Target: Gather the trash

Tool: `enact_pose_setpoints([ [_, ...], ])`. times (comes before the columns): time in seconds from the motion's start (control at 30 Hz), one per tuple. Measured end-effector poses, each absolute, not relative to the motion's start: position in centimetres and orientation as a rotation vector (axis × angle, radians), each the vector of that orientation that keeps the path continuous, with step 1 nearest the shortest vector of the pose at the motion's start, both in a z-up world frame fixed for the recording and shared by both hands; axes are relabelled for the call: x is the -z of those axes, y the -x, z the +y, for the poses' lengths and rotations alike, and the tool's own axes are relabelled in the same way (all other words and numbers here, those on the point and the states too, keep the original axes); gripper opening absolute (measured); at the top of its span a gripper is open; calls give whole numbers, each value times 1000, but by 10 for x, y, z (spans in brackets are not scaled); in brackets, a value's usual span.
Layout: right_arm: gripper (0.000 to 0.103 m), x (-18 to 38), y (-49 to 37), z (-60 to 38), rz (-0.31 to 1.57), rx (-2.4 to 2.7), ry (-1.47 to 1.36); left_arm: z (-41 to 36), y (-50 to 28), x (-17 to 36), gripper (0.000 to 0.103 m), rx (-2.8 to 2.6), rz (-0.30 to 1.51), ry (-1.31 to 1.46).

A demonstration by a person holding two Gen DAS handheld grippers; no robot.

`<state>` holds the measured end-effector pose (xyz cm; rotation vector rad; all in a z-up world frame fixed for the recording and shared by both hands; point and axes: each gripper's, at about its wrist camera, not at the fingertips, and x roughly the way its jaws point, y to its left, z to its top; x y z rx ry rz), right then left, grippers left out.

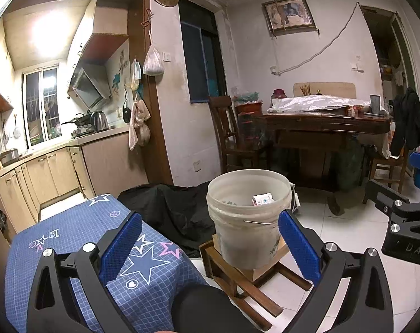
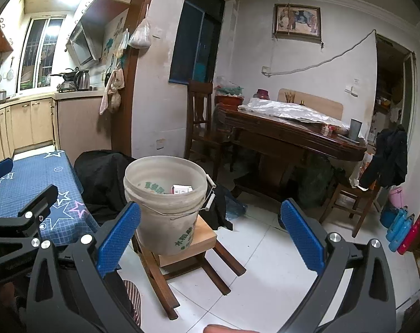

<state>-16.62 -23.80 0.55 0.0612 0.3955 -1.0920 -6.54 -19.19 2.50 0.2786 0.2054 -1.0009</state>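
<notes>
A white plastic bucket (image 1: 247, 216) stands on a wooden block on a low wooden stool (image 1: 237, 280). It also shows in the right wrist view (image 2: 165, 208). A small white carton (image 1: 262, 199) lies inside it, also visible in the right wrist view (image 2: 182, 189). My left gripper (image 1: 210, 249) is open and empty, held in front of the bucket. My right gripper (image 2: 210, 236) is open and empty, just right of the bucket. The right gripper's body shows at the right edge of the left wrist view (image 1: 404, 222).
A table with a blue star-patterned cloth (image 1: 79, 252) stands to the left. A black cloth heap (image 1: 168, 208) lies behind it. A dark wooden dining table (image 1: 321, 125) and chairs (image 2: 348, 199) stand at the back. Coloured bottles (image 2: 401, 230) stand on the white tiled floor at right.
</notes>
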Motion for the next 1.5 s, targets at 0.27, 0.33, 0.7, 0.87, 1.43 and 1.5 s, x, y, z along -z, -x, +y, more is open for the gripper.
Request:
enact_pose_setpoints([
  [0.27,98,-3,176,-252,398,1121,-86,-190,63,-24,98,1001,209,-274],
  [0.33,98,-2,180,-258,400,1131,-95,-190,63,-24,98,1000,210,-275],
  [0.7,98,13,185,-274,429,1140,-88,-192,61,-23,98,998,223,-285],
  [0.87,98,17,183,-275,441,1111,-97,-195,61,-20,98,995,228,-298],
  [1.43,98,18,184,-278,454,1087,-126,-192,65,-18,98,977,165,-281],
  [1.5,98,19,182,-277,457,1086,-125,-192,63,-17,98,976,173,-280],
])
